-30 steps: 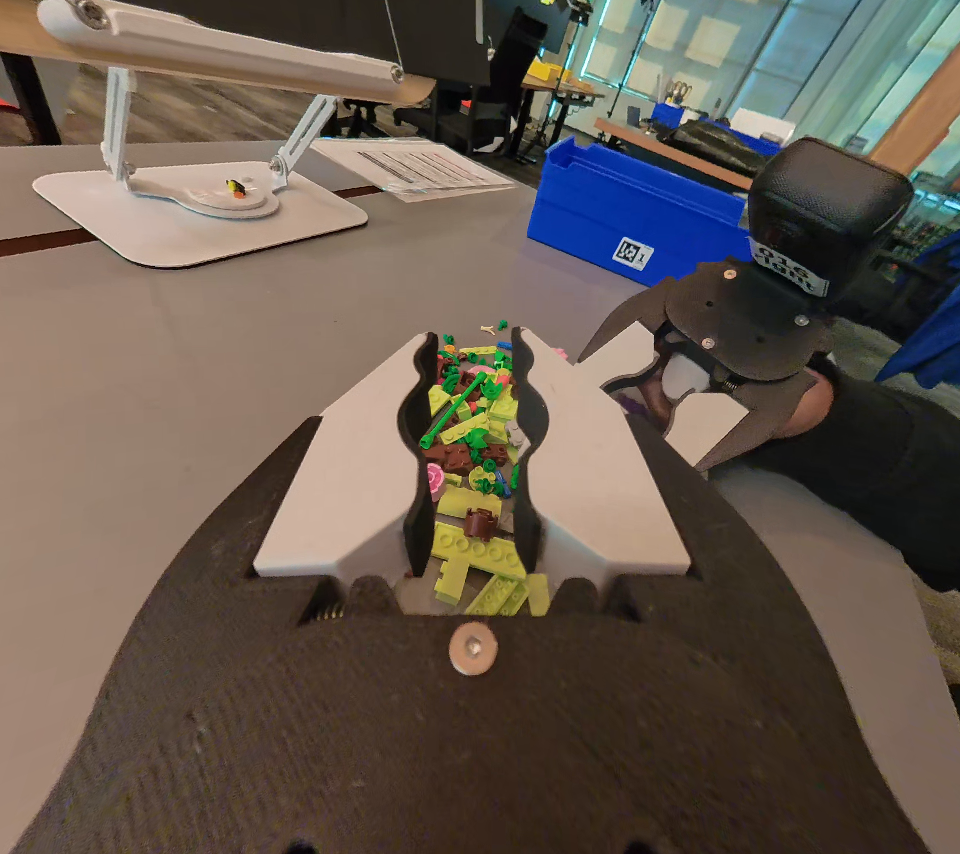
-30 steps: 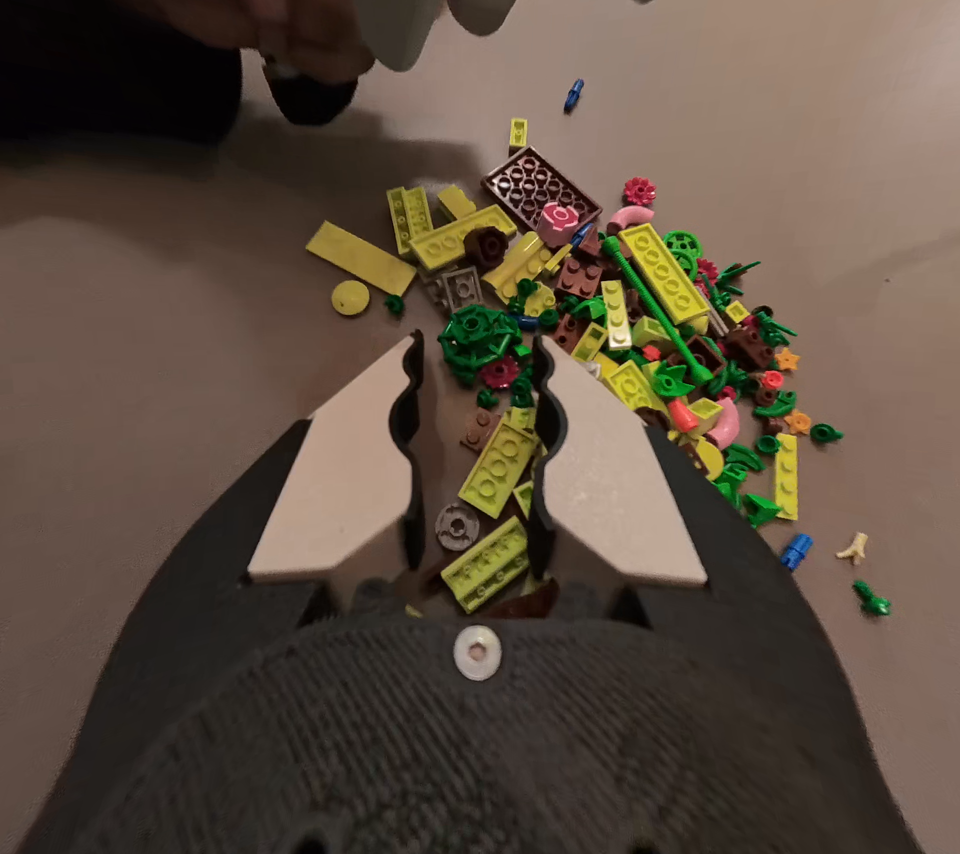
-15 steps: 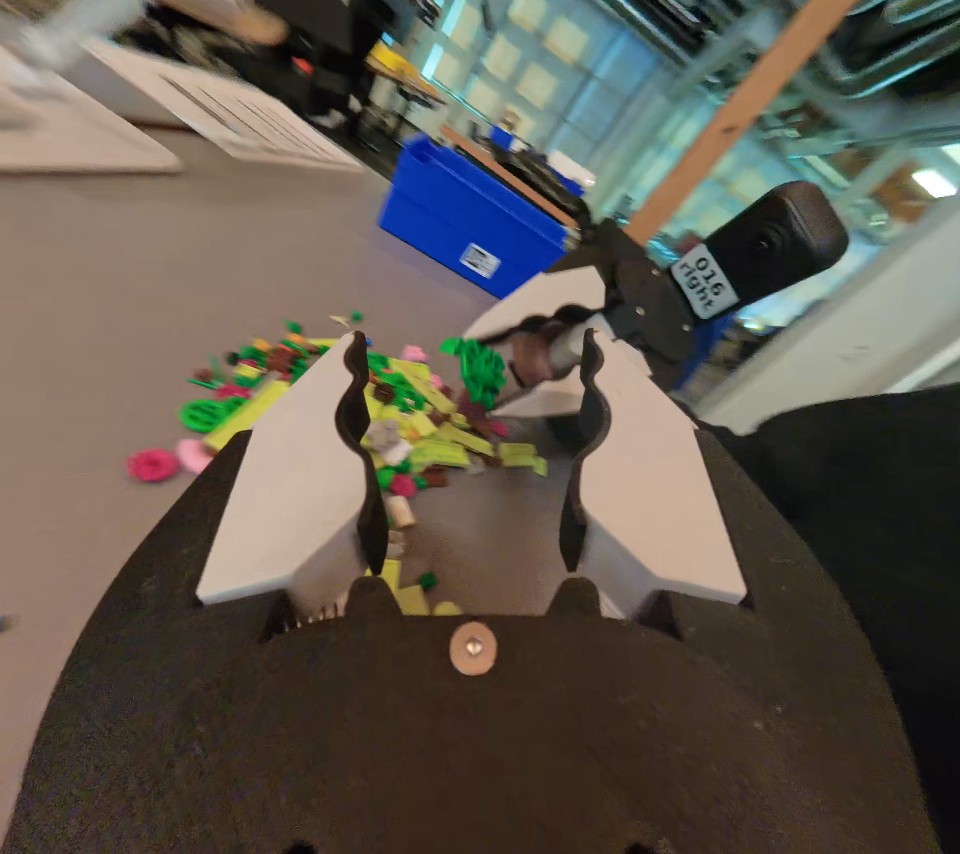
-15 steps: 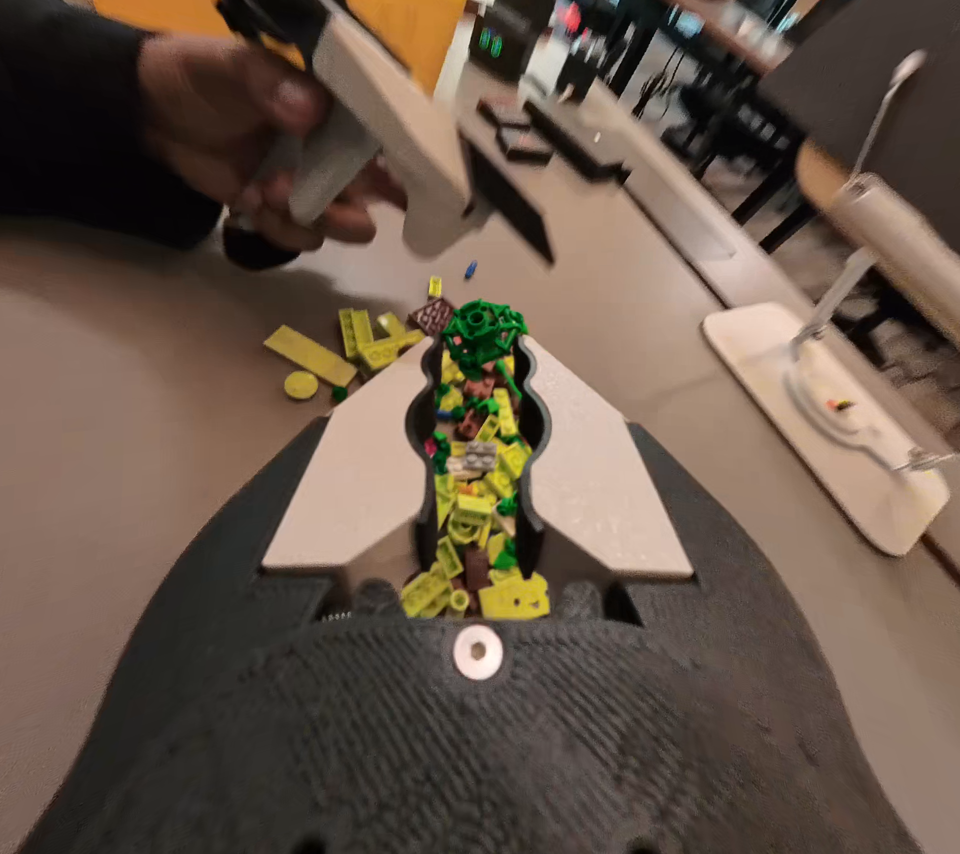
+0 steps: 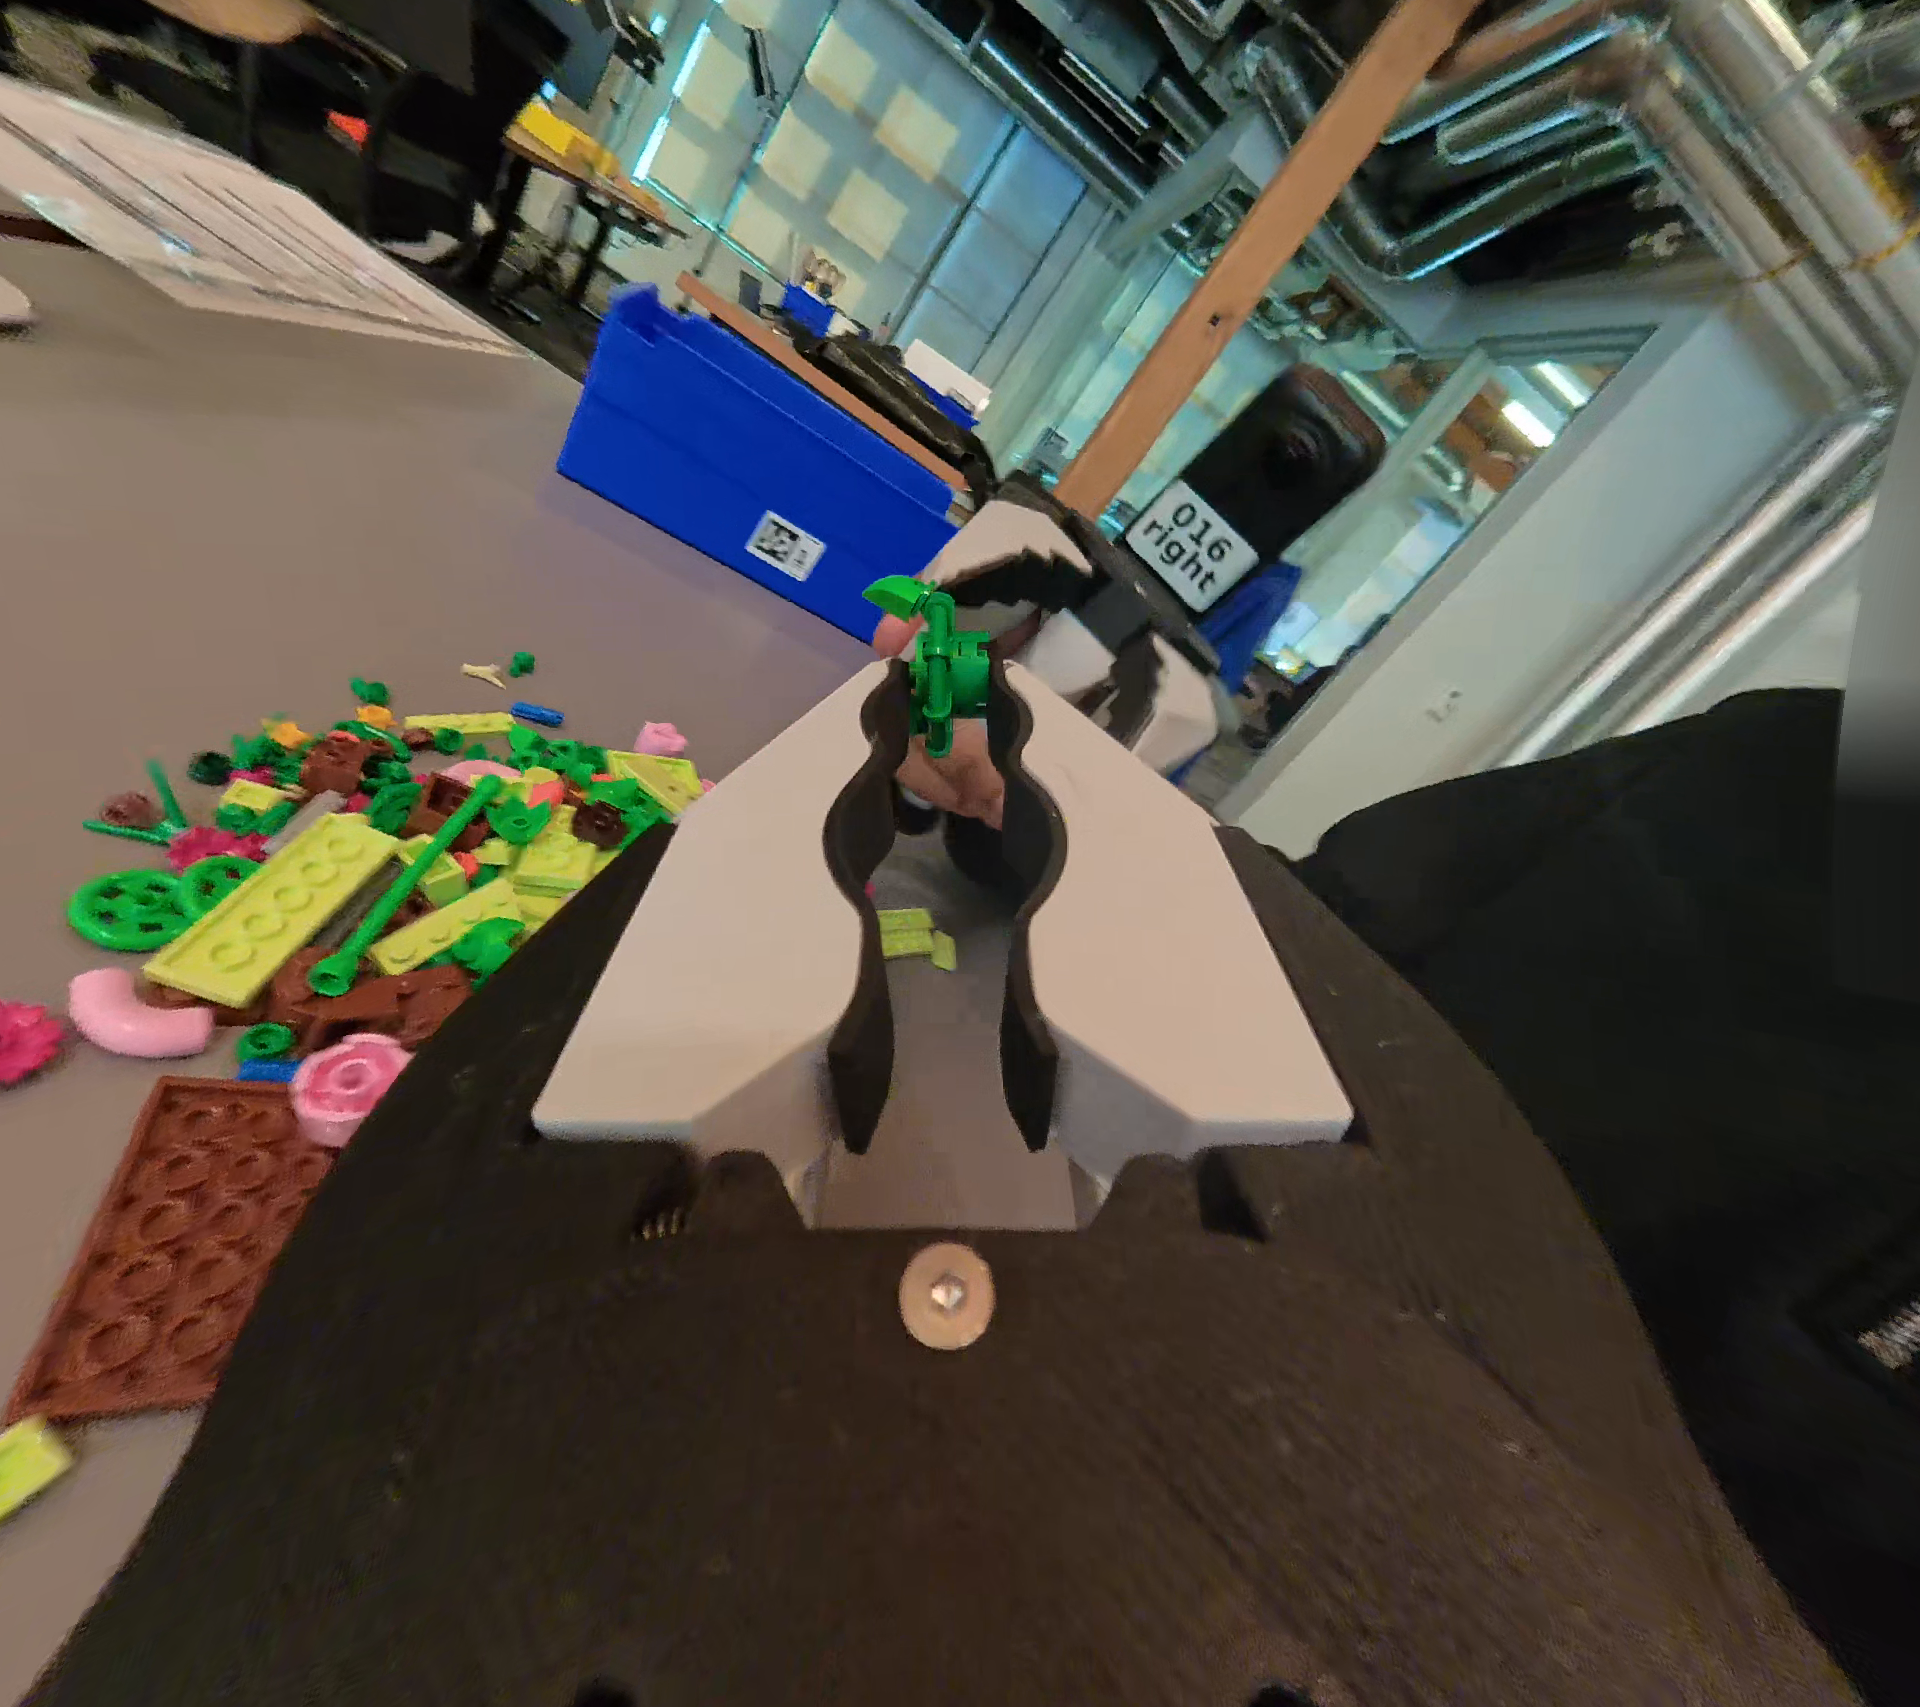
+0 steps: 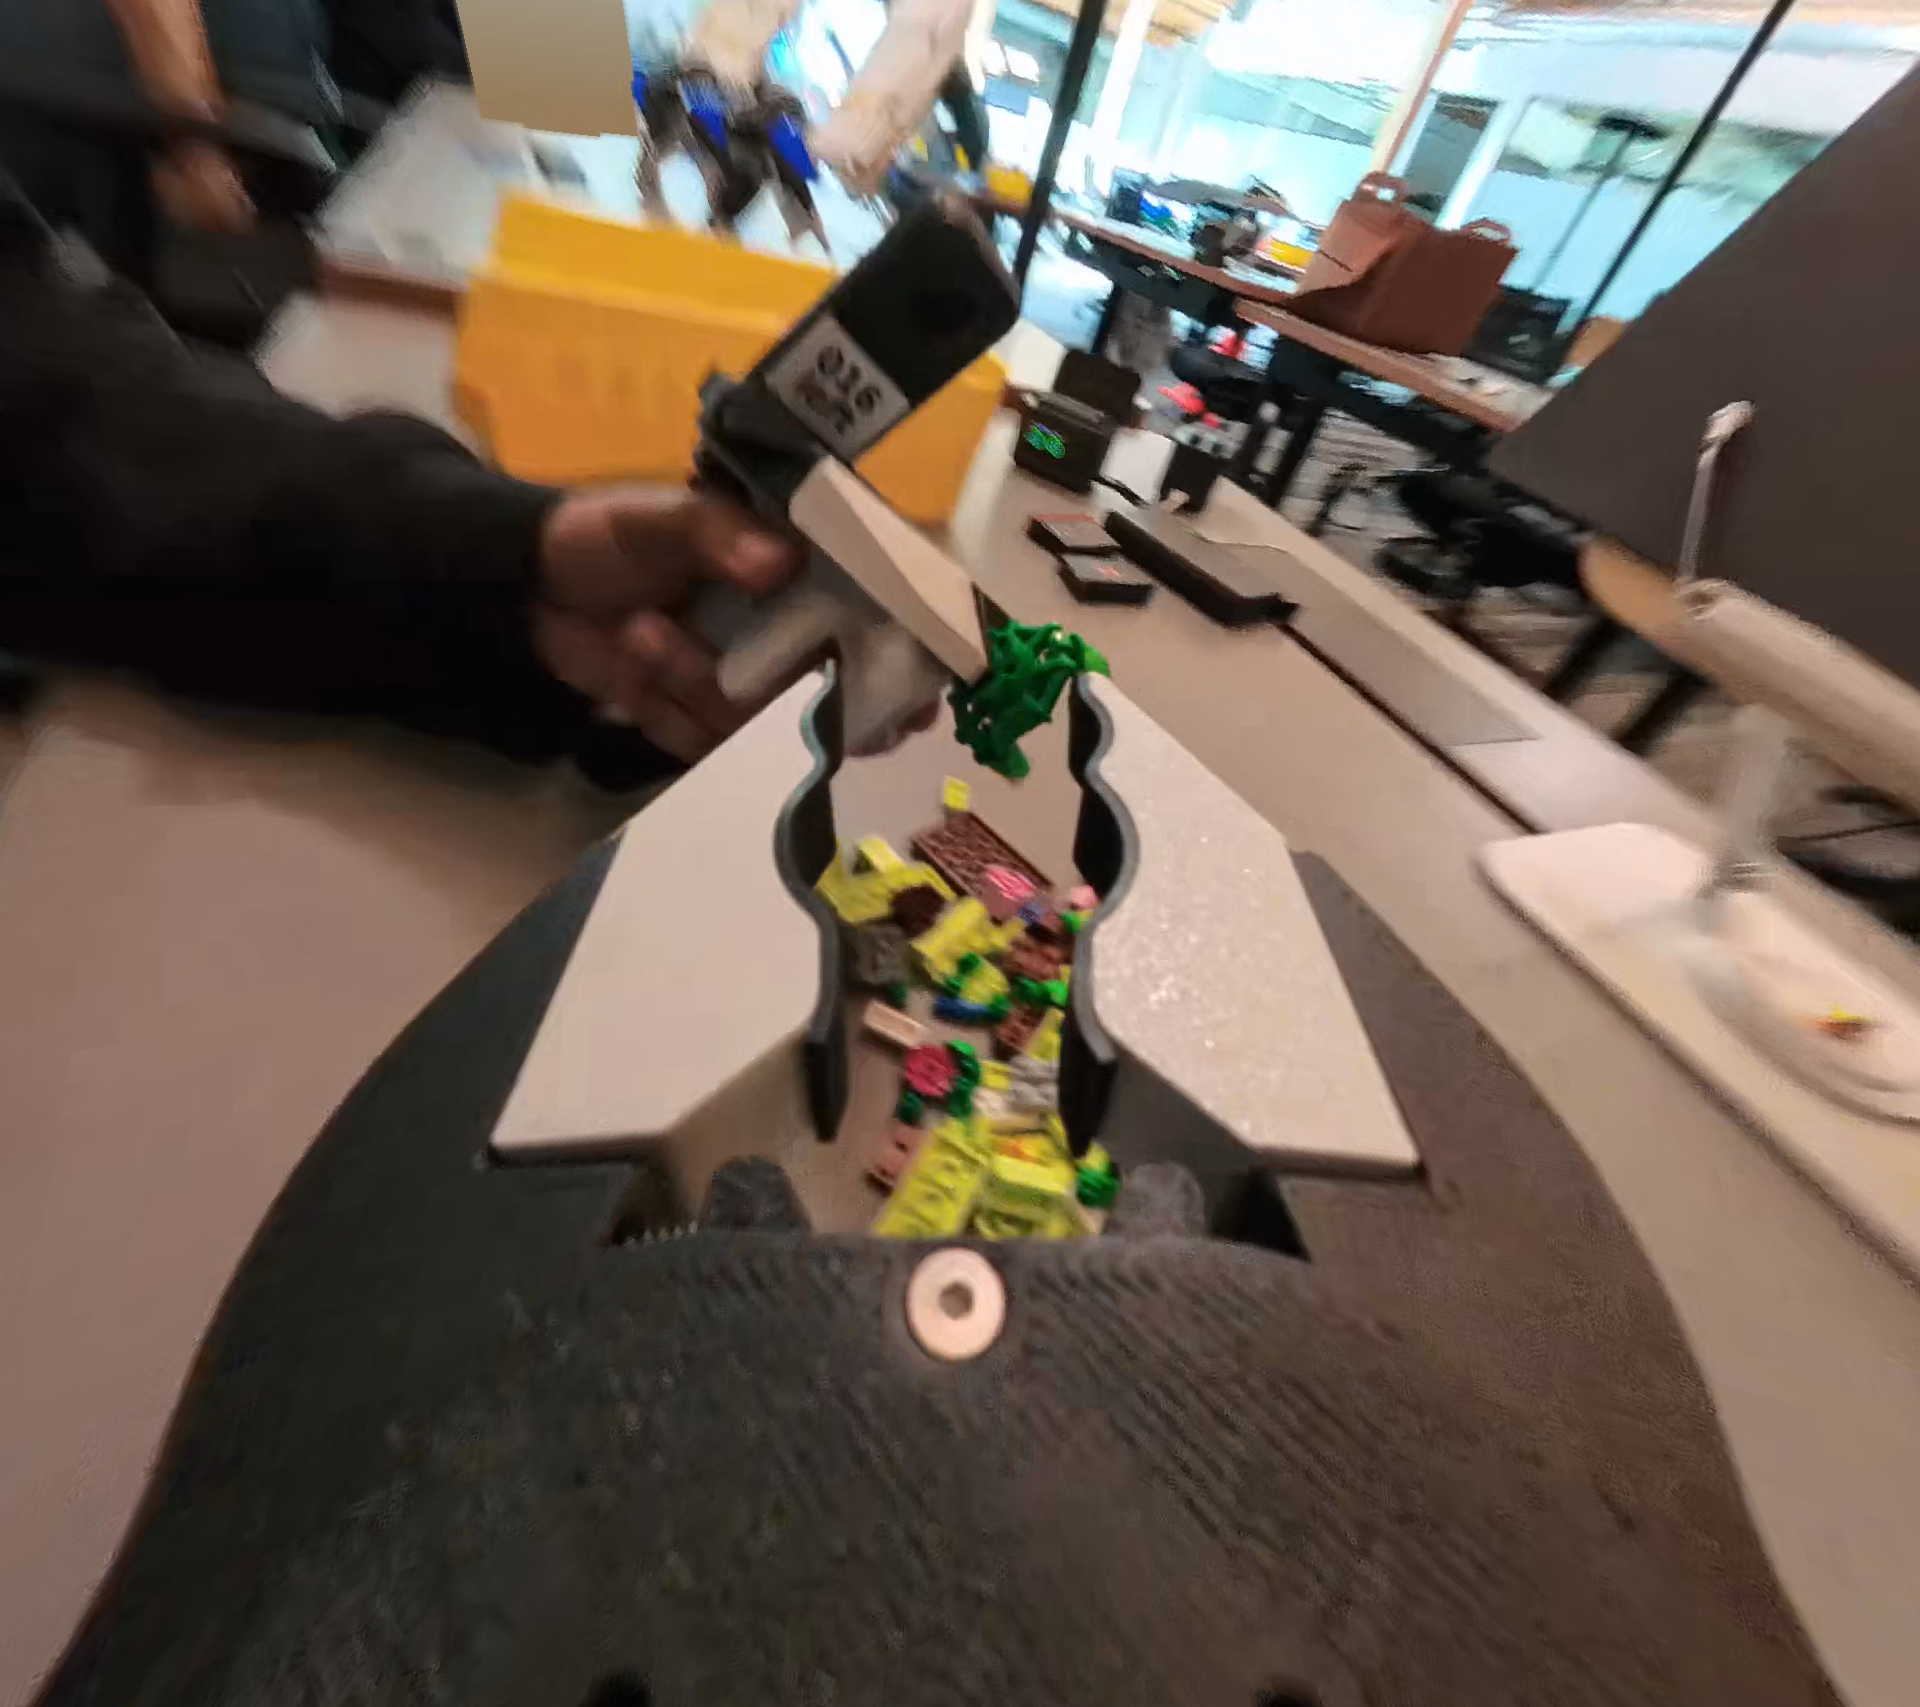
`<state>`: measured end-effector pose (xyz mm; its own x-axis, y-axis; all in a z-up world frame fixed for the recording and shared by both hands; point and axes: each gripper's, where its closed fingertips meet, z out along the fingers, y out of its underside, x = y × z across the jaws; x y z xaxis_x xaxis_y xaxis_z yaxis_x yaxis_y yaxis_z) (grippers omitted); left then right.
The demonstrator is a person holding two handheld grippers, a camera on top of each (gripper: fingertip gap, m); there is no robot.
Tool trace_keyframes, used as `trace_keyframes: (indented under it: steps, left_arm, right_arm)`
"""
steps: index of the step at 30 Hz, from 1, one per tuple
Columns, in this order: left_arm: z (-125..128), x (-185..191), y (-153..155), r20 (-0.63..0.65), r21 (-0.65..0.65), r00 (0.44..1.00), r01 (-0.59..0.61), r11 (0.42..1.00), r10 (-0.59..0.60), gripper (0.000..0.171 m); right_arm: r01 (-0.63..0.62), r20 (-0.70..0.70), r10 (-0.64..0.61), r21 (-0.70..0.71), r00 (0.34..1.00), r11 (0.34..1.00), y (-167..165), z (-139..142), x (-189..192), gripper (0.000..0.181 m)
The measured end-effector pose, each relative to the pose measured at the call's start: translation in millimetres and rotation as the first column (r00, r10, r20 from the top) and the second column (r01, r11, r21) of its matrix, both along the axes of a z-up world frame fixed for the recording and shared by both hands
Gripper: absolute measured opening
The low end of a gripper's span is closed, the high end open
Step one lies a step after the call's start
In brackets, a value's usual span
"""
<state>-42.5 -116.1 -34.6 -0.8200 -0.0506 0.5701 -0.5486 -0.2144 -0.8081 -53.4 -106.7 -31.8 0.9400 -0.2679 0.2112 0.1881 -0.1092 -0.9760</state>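
Observation:
My left gripper (image 5: 945, 691) is shut on a small green plant piece (image 5: 940, 670) and holds it at its fingertips, above the grey table (image 5: 312, 535). In the right wrist view the same green piece (image 6: 1023, 691) sits between the tips of my right gripper (image 6: 951, 701), whose jaws stand apart around it; the left gripper's white finger (image 6: 894, 577) reaches in from the left and pinches it. My right gripper also shows close behind the piece in the left wrist view (image 5: 1049, 608). A pile of small bricks (image 5: 343, 868) lies on the table below, also seen between the right fingers (image 6: 966, 951).
A brown studded plate (image 5: 177, 1242) and a pink flower piece (image 5: 348, 1070) lie at the pile's near edge. A blue bin (image 5: 727, 452) stands at the table's far side. A yellow bin (image 6: 644, 369) and a white stand (image 6: 1714, 930) flank the table. My left and right fingertips are right by each other.
The right gripper closed on the green piece in the pile and lifted it. The left gripper opened, then shut on the piece in the air. The right jaws have now spread.

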Motion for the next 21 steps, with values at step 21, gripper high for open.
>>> trace_keyframes:
  steps: [21]
  left_arm:
    - [-12,-25,-10,0.371,0.248,0.926,-0.026,0.968,-0.071,0.011]
  right_arm:
    - [-0.186,-0.641,0.404,0.382,0.652,0.905,-14,5,4,0.029]
